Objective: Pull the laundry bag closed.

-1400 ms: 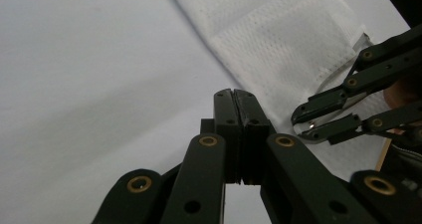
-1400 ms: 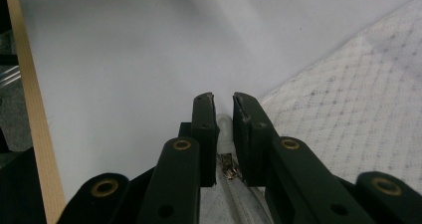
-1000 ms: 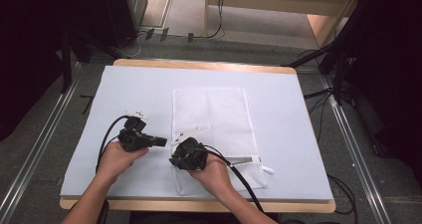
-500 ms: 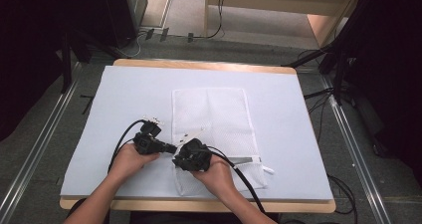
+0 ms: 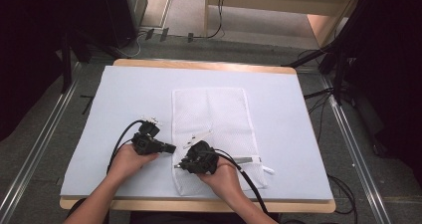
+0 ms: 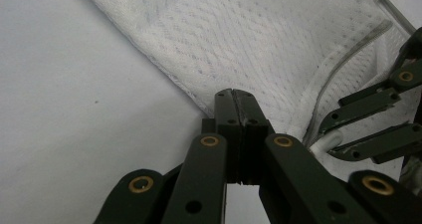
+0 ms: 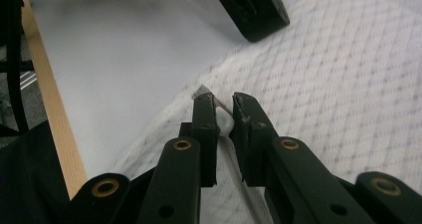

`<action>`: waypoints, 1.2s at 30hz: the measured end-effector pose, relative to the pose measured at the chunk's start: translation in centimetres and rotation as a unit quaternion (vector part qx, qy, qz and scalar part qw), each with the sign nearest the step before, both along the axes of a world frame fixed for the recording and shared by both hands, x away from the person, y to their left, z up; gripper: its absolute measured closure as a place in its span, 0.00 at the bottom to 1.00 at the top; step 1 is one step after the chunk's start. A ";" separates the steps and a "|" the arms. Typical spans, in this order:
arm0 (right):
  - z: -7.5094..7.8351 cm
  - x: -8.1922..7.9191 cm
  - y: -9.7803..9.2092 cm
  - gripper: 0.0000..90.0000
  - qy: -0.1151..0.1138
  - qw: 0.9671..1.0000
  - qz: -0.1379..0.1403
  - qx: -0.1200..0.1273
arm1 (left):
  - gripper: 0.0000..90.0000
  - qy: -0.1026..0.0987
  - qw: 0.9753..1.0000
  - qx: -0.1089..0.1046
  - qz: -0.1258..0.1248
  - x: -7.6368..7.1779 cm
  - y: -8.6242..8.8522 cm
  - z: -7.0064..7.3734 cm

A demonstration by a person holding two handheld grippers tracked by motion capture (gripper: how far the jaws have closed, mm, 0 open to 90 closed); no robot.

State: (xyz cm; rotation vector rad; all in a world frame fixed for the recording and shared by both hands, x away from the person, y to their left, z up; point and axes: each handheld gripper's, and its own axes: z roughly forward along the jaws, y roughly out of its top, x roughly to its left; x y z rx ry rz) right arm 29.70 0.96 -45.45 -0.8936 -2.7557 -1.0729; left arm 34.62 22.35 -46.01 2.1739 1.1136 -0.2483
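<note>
You're at a lab-style recording bench: a padded table [image 5: 124,99], floor rails [image 5: 30,159] at 9 o'clock, cables [image 5: 219,15] at 12.

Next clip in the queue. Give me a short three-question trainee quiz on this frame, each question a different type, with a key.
1. True or false: the left gripper has its jaws pressed together at the edge of the white mesh bag.
2. What sits between the jaws of the right gripper?
A. a small white tab at the bag's zipper end
B. a black cable
C. a wooden block
3. Fill in: the bag lies flat on a pale ____ mat covering the table.

Key
1. True
2. A; the jaws stand close around it, with a narrow gap showing.
3. blue
</note>
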 end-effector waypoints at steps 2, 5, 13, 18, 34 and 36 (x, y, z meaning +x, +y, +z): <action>-0.3 0.0 -0.2 0.91 0.011 1.000 0.000 0.000 | 1.00 -0.001 1.000 0.001 0.000 0.0 0.0 0.0; -0.7 0.0 -0.3 0.90 0.022 1.000 -0.003 0.005 | 1.00 -0.002 1.000 0.002 -0.002 -0.3 0.0 0.3; -0.8 0.3 -0.1 0.86 0.036 0.999 0.002 0.013 | 1.00 0.004 1.000 0.001 -0.024 -2.5 -0.8 0.8; -0.8 0.3 0.1 0.91 0.020 1.000 0.006 0.004 | 1.00 0.019 0.999 0.001 -0.027 -2.8 -0.8 0.5; -0.7 0.5 0.2 0.94 0.009 1.000 0.022 0.001 | 1.00 0.039 0.998 -0.010 -0.041 -3.4 -0.8 0.0; -0.7 0.5 0.2 0.94 0.008 0.999 0.031 0.000 | 1.00 0.043 0.998 -0.013 -0.039 -3.4 -0.7 -0.1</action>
